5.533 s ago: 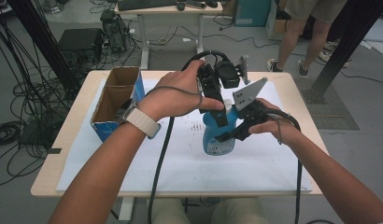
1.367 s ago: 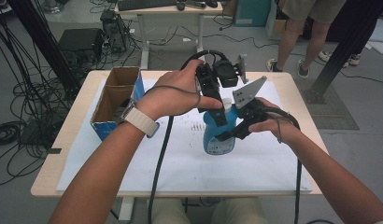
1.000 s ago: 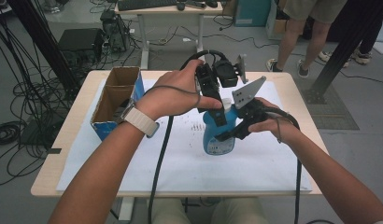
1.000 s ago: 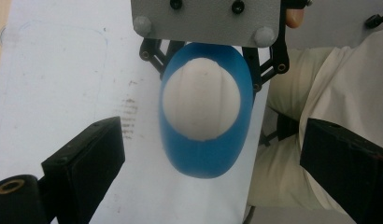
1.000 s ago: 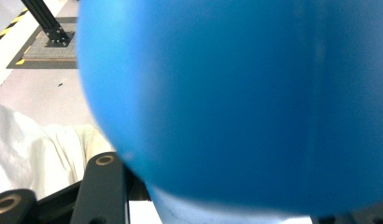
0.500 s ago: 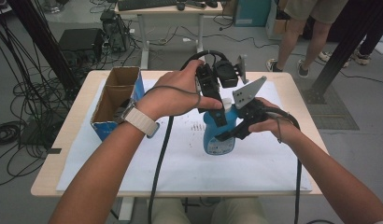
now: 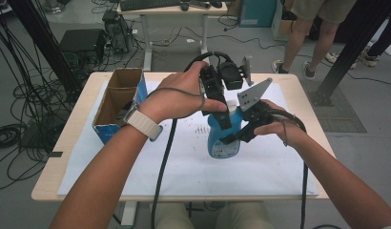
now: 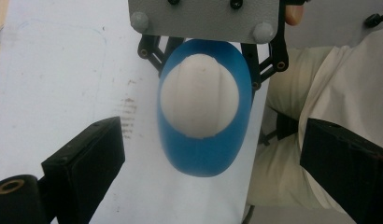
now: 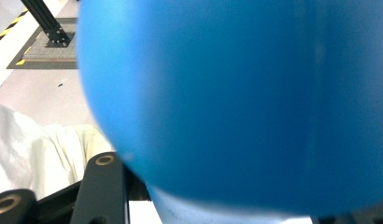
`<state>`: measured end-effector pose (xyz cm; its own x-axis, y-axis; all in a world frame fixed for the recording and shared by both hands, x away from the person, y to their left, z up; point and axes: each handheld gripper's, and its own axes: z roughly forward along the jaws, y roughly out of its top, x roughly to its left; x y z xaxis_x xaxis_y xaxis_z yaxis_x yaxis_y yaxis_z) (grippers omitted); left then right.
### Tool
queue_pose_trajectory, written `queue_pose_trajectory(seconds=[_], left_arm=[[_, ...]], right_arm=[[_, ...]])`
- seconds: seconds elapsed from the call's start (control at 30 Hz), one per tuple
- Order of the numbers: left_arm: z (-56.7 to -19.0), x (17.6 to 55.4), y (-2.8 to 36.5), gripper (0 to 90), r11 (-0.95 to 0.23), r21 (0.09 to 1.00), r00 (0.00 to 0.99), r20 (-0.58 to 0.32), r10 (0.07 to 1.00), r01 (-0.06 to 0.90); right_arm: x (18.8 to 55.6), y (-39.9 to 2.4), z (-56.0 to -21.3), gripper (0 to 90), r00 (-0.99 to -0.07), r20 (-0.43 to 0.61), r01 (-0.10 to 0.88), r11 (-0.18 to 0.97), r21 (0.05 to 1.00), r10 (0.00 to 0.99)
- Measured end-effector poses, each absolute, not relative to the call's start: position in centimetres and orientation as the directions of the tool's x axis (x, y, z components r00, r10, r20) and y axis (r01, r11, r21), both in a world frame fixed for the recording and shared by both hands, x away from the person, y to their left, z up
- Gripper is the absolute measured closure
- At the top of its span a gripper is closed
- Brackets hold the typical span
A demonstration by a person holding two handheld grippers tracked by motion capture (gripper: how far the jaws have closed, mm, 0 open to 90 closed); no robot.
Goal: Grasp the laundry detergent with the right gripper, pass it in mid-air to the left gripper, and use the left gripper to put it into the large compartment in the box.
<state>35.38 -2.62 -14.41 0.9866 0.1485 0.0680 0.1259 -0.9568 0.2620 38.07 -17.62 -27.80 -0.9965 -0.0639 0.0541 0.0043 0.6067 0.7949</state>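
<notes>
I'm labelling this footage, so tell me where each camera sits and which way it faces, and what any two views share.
High view: above the person's side of the table, looking forward and down; both forearms, left gripper above the blue bottle, right gripper clamped on its side.
Left gripper view: on the left gripper, looking straight down on the bottle's white cap; its own jaws stand apart.
Right gripper view: on the right gripper, pressed close to the bottle's blue wall.
Shared: all three show the blue bottle.
</notes>
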Motion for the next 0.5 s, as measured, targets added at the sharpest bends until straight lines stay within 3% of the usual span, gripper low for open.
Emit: queue_pose_trajectory(seconds=[0.5], left_arm=[[-14.47,35.44,-2.69,6.9,-0.956,0.265,0.986,0.069,0.150,0.127]], right_arm=[[38.06,-17.62,-27.82,43.4,-0.996,0.056,0.004,0.607,0.794,-0.066]])
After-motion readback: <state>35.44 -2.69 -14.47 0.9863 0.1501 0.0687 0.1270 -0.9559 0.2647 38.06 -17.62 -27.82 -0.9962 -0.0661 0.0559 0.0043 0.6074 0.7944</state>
